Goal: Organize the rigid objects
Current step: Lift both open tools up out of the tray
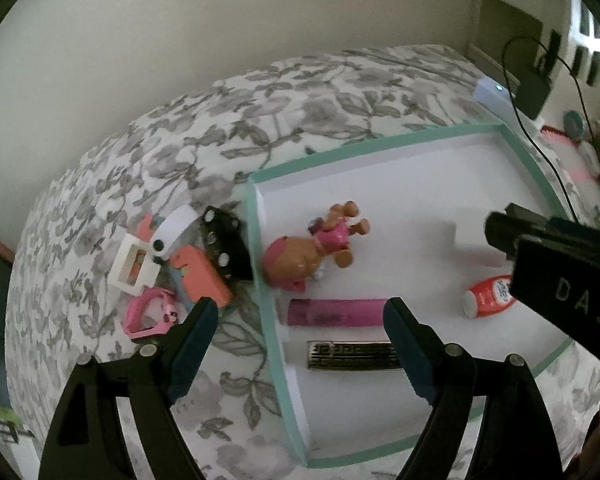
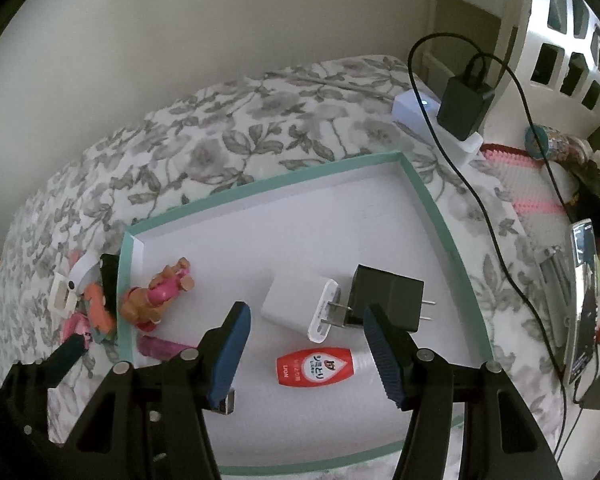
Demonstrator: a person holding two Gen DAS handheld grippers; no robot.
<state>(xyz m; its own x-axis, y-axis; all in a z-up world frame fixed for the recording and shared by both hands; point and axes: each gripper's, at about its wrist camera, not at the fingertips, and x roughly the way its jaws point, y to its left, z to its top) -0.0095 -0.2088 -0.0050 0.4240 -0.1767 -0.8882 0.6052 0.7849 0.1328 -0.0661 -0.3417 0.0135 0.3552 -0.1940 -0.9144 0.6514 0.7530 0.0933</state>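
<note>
A shallow tray with a teal rim (image 1: 380,144) lies on a floral bedspread. In it are a brown toy dog in pink (image 1: 312,248), a purple bar (image 1: 336,312), a gold-and-black clip (image 1: 352,356) and a red-and-white tube (image 1: 490,296). My left gripper (image 1: 300,312) hovers open above the tray's left edge and the purple bar, holding nothing. Left of the tray sit a black studded piece (image 1: 224,244), an orange piece (image 1: 204,276), a white frame (image 1: 134,266) and a pink ring (image 1: 148,316). My right gripper (image 2: 306,316) is open and empty above a white charger (image 2: 292,306), beside a black charger (image 2: 388,296).
A white power strip with a black adapter (image 2: 464,104) and its cable runs along the tray's right side. A phone (image 2: 584,300) and a pink-and-white mat (image 2: 516,176) lie at the right. A white lattice basket (image 2: 572,40) stands behind. A wall backs the bed.
</note>
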